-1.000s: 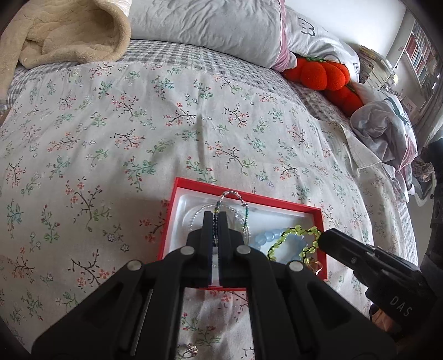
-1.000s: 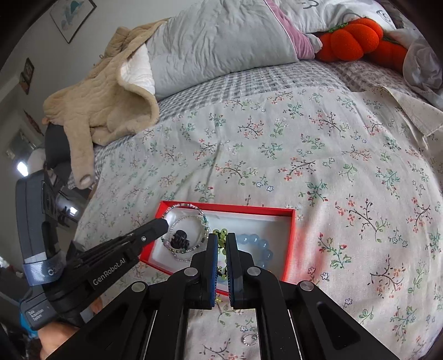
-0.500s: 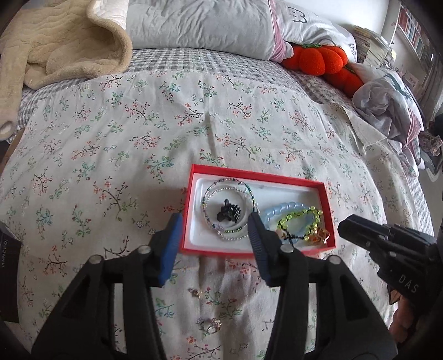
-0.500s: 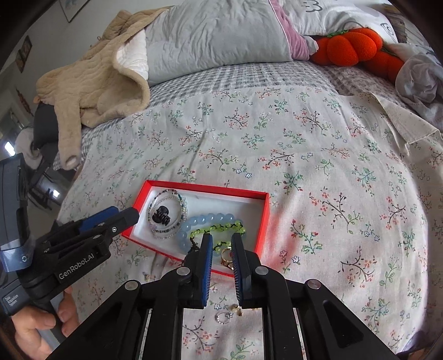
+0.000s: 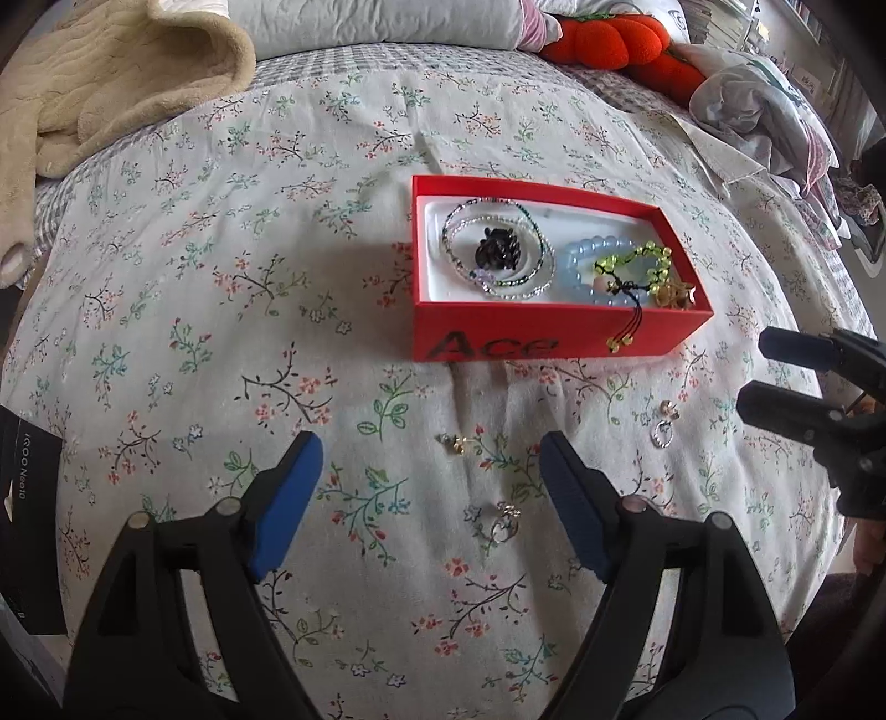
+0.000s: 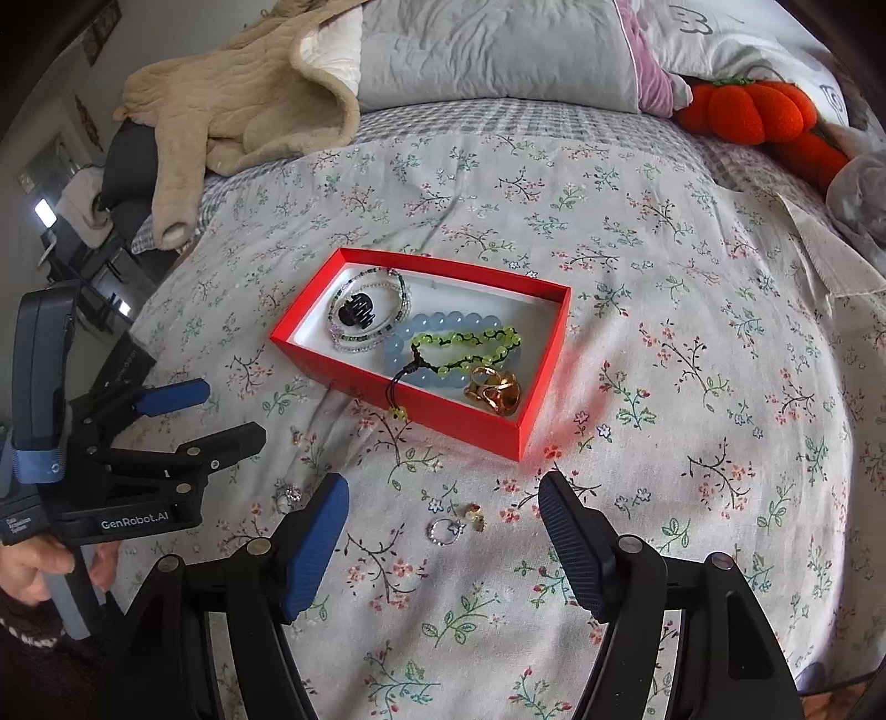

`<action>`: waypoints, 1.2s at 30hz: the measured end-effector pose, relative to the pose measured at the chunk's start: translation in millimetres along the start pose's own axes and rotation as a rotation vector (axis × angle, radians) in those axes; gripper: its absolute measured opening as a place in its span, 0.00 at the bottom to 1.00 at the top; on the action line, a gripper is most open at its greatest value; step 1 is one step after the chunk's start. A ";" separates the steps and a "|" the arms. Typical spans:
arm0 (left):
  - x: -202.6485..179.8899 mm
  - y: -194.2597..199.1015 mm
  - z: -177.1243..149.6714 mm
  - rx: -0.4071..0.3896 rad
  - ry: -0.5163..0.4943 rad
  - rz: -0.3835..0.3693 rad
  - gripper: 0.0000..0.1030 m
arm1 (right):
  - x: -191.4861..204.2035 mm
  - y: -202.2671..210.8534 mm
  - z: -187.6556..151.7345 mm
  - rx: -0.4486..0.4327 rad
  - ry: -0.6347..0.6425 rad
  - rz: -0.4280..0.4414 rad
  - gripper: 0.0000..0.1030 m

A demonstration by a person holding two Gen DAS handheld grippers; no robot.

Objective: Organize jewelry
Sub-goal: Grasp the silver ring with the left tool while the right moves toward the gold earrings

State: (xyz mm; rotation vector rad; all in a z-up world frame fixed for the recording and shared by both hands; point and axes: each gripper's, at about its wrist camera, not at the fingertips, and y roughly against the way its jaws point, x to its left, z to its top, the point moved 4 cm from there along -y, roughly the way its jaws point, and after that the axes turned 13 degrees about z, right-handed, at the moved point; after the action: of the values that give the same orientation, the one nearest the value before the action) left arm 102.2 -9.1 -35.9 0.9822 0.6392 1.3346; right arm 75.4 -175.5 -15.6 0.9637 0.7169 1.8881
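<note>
Two grippers are held spread wide and empty above the floral bedspread (image 5: 310,232). A small silver ring (image 6: 444,530) is seen between the right gripper (image 6: 443,495) fingers; another ring (image 5: 501,523) lies between the left gripper (image 5: 429,462) fingers. Beaded bracelets are kept inside the red cardboard box (image 5: 498,340) beyond.

The box (image 5: 531,338) lies on the bed (image 5: 221,277), with bracelets (image 5: 498,255) inside it. Near the box, small rings (image 5: 501,523) lie on the bed. Far behind are a pillow (image 6: 498,50), and a blanket (image 6: 238,105) on the left.
</note>
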 end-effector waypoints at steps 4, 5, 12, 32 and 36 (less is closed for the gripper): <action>2.2 -7.9 -13.2 -0.004 -0.029 0.014 0.78 | -4.6 -1.7 -8.3 0.000 0.004 -0.003 0.70; 1.9 -8.7 -16.4 -0.007 -0.036 0.008 0.78 | -6.0 -2.4 -11.1 -0.001 0.005 -0.002 0.70; -10.9 -8.3 -40.3 -0.090 -0.093 -0.041 0.78 | -17.6 -14.0 -36.3 0.019 0.043 -0.035 0.73; -44.4 -19.3 -43.3 -0.073 -0.226 -0.183 0.32 | -23.1 -40.3 -68.4 0.106 0.113 -0.055 0.74; -44.6 -20.5 -42.7 -0.064 -0.226 -0.153 0.15 | -22.3 -41.3 -68.2 0.102 0.115 -0.050 0.74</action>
State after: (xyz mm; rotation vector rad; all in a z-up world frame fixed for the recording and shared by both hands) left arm 68.6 -42.4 -80.7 0.9950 0.4863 1.0846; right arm 43.4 -183.3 -91.5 0.8974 0.9047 1.8892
